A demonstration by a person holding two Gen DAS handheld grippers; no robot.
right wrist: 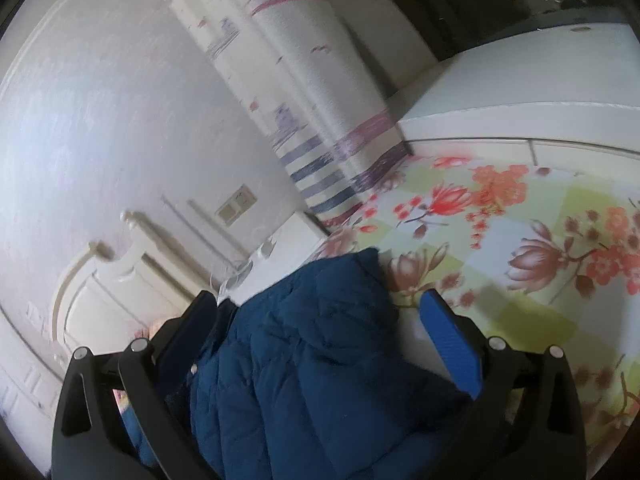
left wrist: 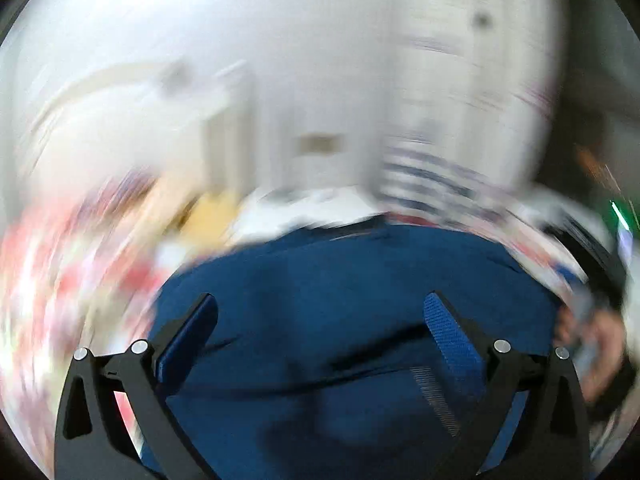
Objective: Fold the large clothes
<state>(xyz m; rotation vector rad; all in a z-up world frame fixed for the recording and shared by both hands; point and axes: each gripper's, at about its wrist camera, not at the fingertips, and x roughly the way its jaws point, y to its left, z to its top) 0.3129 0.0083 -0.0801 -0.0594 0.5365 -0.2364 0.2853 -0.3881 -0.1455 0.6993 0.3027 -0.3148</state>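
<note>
A dark blue quilted jacket [left wrist: 340,292] fills the lower half of the blurred left wrist view. My left gripper [left wrist: 320,308] is open, its black fingers with blue pads spread wide above the jacket, holding nothing. In the right wrist view the same jacket [right wrist: 312,340] lies bunched on a floral bed sheet [right wrist: 540,240]. My right gripper [right wrist: 318,304] is open, its fingers on either side of the jacket's upper edge; the left finger is partly hidden behind the fabric.
A striped curtain [right wrist: 316,176] hangs at the bed's far side. A white wall with a socket plate [right wrist: 236,206] and a white headboard [right wrist: 116,280] stand at left. A white cabinet [right wrist: 520,92] is beyond the bed. A hand [left wrist: 600,344] shows at right.
</note>
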